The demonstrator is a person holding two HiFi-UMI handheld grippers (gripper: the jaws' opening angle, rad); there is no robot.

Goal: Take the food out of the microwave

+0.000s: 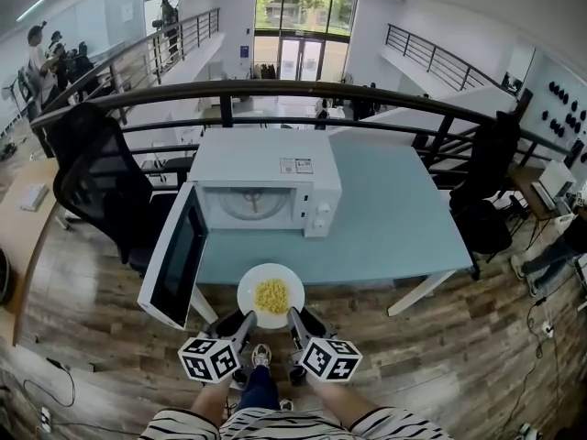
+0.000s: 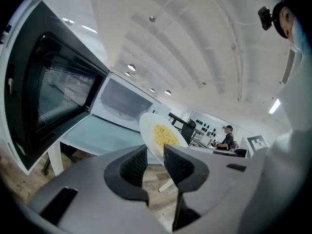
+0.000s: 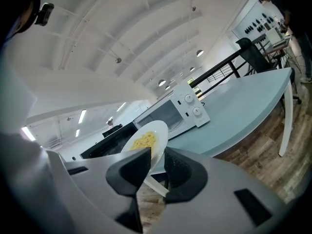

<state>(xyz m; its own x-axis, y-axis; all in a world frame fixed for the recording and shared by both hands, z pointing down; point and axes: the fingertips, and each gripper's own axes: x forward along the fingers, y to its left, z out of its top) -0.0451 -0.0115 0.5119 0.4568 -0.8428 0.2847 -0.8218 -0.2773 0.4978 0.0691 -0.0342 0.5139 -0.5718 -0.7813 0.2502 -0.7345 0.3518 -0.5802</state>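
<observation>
A white plate [image 1: 249, 293] of yellow food [image 1: 271, 295] hangs over the front edge of the pale blue table [image 1: 394, 218], outside the white microwave [image 1: 266, 181]. My left gripper [image 1: 246, 320] is shut on the plate's near left rim, and my right gripper [image 1: 295, 318] is shut on its near right rim. In the left gripper view the plate [image 2: 147, 130] runs edge-on between the pads of my left gripper [image 2: 155, 162]. The right gripper view shows the plate [image 3: 158, 132] pinched the same way in my right gripper [image 3: 157, 162]. The microwave's cavity holds only its glass turntable.
The microwave door [image 1: 174, 255] stands swung wide to the left, past the table's front edge. A black office chair [image 1: 92, 172] sits left of the table and a dark railing [image 1: 303, 90] runs behind it. The floor below is wood planks.
</observation>
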